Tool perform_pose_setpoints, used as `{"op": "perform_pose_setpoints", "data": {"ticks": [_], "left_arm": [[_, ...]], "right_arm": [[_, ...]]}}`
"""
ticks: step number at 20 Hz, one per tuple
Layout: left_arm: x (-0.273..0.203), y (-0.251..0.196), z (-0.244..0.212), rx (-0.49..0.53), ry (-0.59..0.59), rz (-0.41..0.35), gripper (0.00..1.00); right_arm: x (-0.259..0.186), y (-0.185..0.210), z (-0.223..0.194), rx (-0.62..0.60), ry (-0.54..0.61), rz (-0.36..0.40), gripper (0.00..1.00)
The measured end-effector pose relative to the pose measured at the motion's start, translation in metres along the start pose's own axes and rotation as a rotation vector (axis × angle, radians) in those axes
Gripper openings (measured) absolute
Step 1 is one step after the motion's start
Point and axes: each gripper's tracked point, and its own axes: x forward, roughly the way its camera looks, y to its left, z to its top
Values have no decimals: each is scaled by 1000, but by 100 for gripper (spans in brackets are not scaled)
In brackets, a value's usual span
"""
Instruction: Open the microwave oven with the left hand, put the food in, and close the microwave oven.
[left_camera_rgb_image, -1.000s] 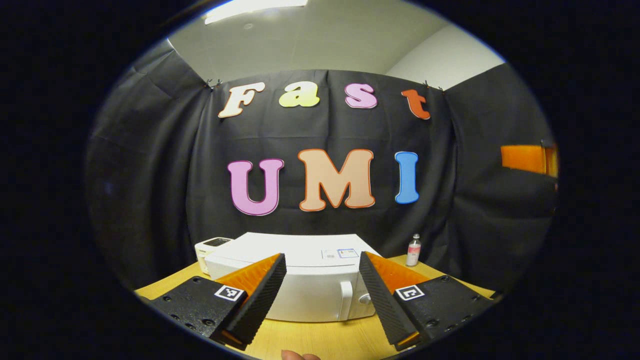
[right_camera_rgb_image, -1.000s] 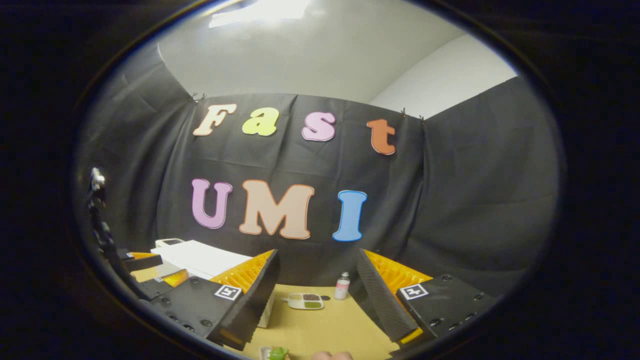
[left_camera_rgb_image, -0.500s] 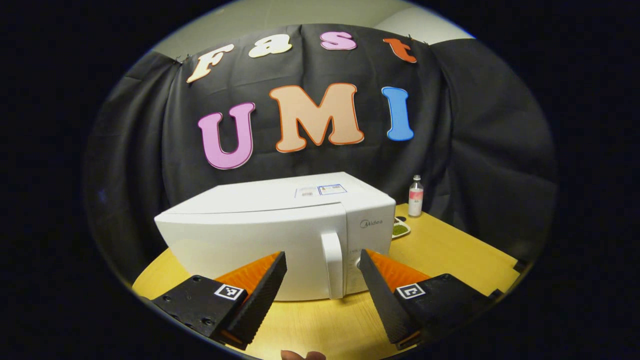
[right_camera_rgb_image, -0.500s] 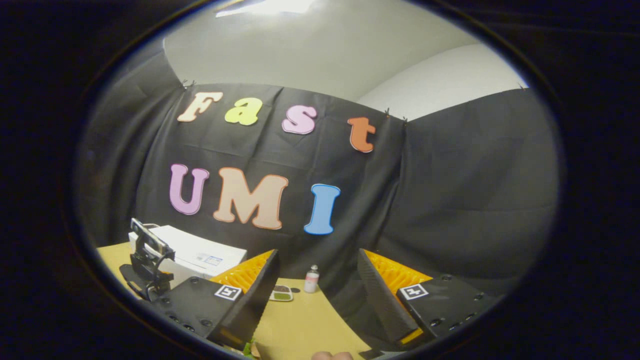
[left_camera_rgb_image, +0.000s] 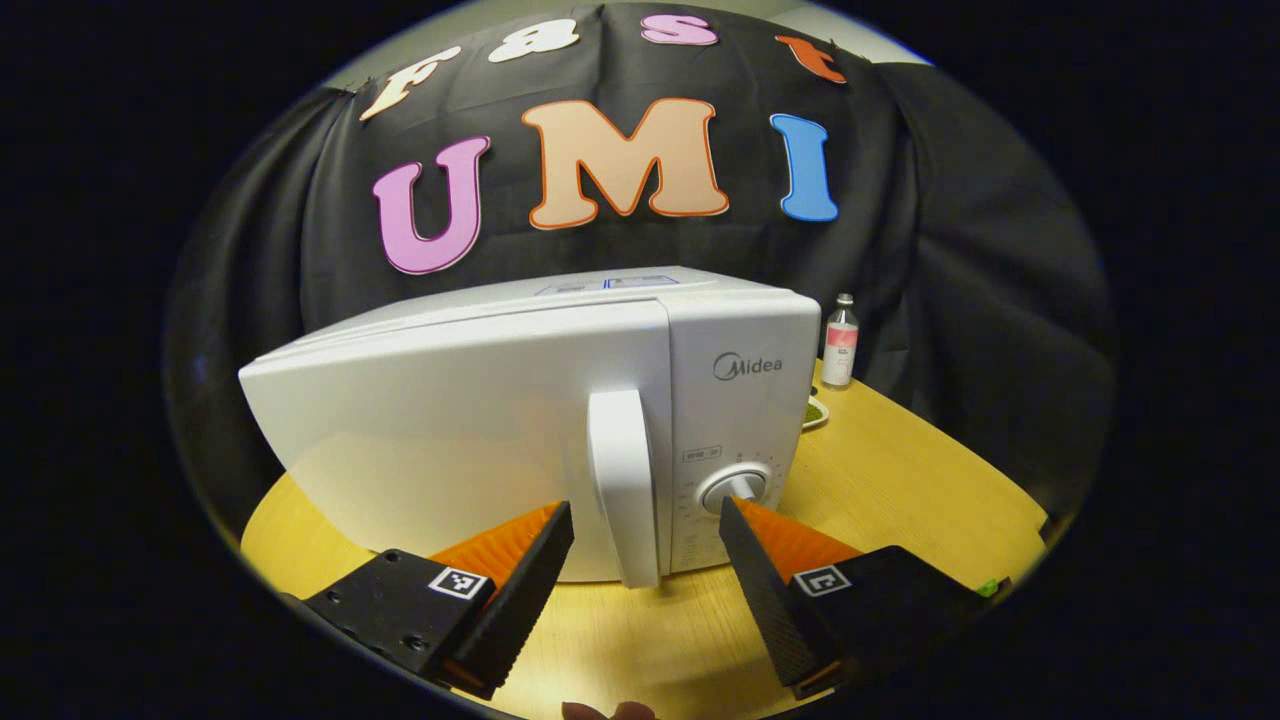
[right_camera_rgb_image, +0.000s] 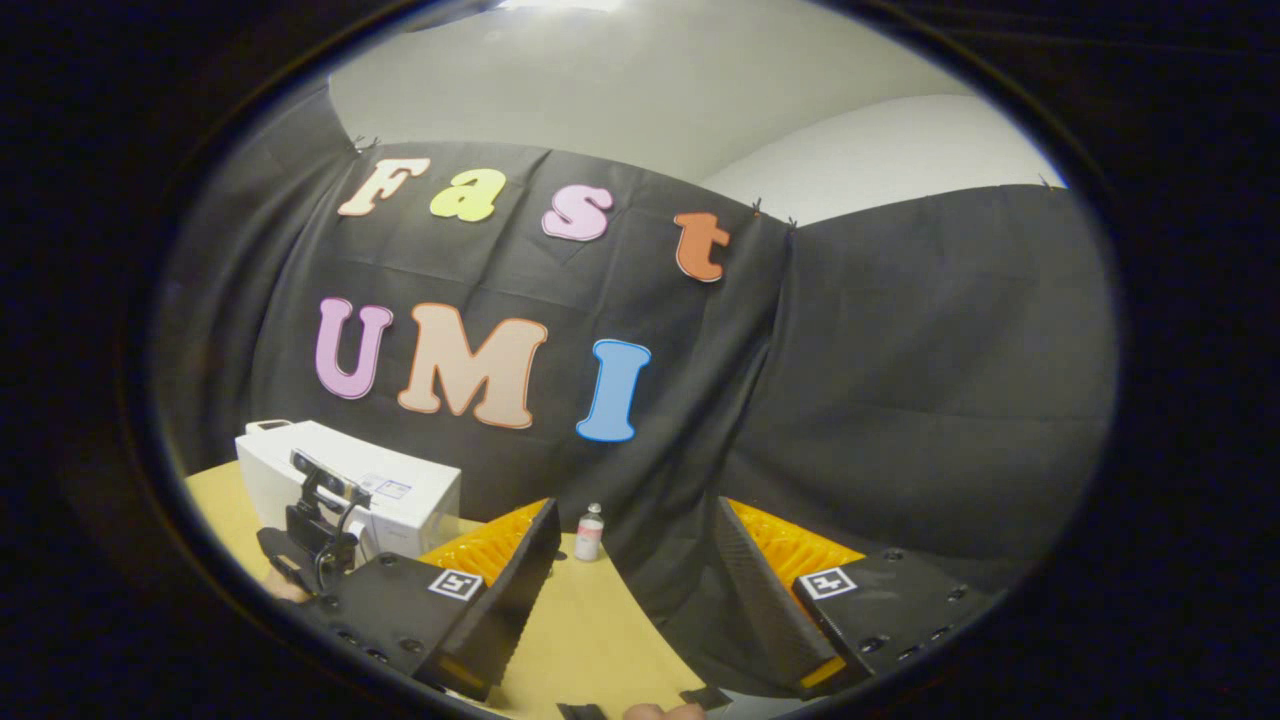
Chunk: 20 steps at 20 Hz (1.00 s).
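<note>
1. Standing on the wooden surface (left_camera_rgb_image: 900, 500), the white microwave oven (left_camera_rgb_image: 480, 420) is seen with its door shut.
2. Its handle (left_camera_rgb_image: 622, 480) is framed by the left claw (left_camera_rgb_image: 645, 525), held wide, not touching.
3. The right claw (right_camera_rgb_image: 635, 550) is held wide and empty.
4. A small bottle (left_camera_rgb_image: 840, 340) is seen beside the oven.

Microwave oven (left_camera_rgb_image: 480, 420), straight ahead of left hand-held gripper (left_camera_rgb_image: 645, 530): smooth white plastic-looking shell w/ soft sheen; door handle (left_camera_rgb_image: 622, 480) same smooth white finish, dial (left_camera_rgb_image: 735, 487) looks silvery. Worktop (left_camera_rgb_image: 900, 500) under it: pale wood-grain, satin, light glare. Left hand-held gripper's fingers (left_camera_rgb_image: 525, 590): matt, fine ribbed inner faces. Small bottle (left_camera_rgb_image: 841, 342), ahead-right: clear plastic w/ paper-like label. Booth wall cloth (right_camera_rgb_image: 900, 380), ahead of right hand-held gripper (right_camera_rgb_image: 635, 560): matt black fabric, creased.
</note>
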Motion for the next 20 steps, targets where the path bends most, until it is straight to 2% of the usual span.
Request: {"op": "perform_pose_setpoints", "data": {"ticks": [4,7,9,12,17,20], "left_arm": [[5,4,0,-29,1,17,95],[12,14,-4,-1,29,67,52],[12,11,2,-60,-11,49,22],[11,8,0,-102,-20,10,15],[7,7,-4,-67,3,-1,2],[5,5,-4,-26,3,-36,1]], "right_arm": [[1,-2,7,-28,-23,7,97],[2,-3,5,-15,-19,8,97],[1,-5,2,9,-15,8,97],[3,-3,4,20,-21,13,97],[-1,11,6,51,-33,50,98],[-4,17,10,44,-48,67,97]]}}
